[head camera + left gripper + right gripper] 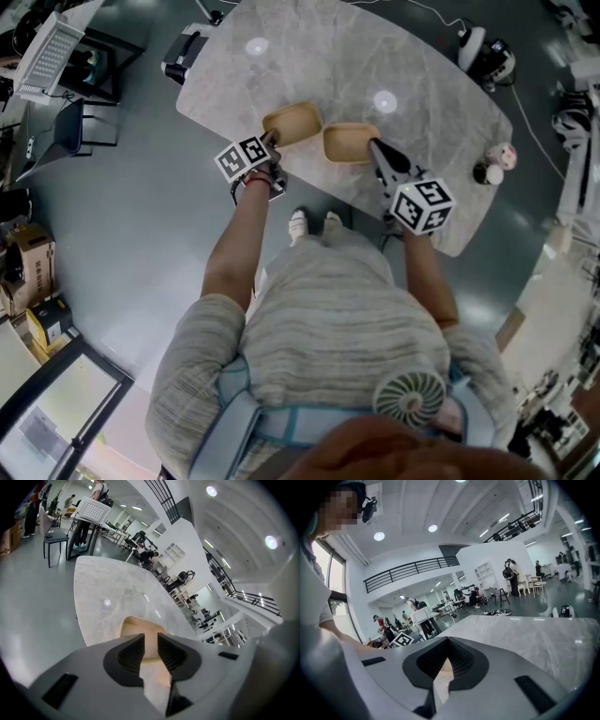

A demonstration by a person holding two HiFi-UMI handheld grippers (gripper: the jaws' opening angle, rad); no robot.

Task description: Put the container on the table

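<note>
Two tan, tray-like containers lie side by side over the near part of the marble table [375, 56]. My left gripper [271, 141] is shut on the near rim of the left container [292, 122]. In the left gripper view that container's rim [138, 627] sits between the jaws of the left gripper [150, 651]. My right gripper [374, 143] is shut on the right edge of the right container [350, 142]. In the right gripper view only a tan sliver of container [446, 667] shows inside the right gripper [446, 660]. I cannot tell whether the containers rest on the table.
A small pink-and-white figure [497, 161] stands at the table's right edge and a black-and-white device [487, 56] lies beyond it. A black device [183, 56] sits at the table's left edge. Tables, chairs and people fill the room behind the table [534, 634].
</note>
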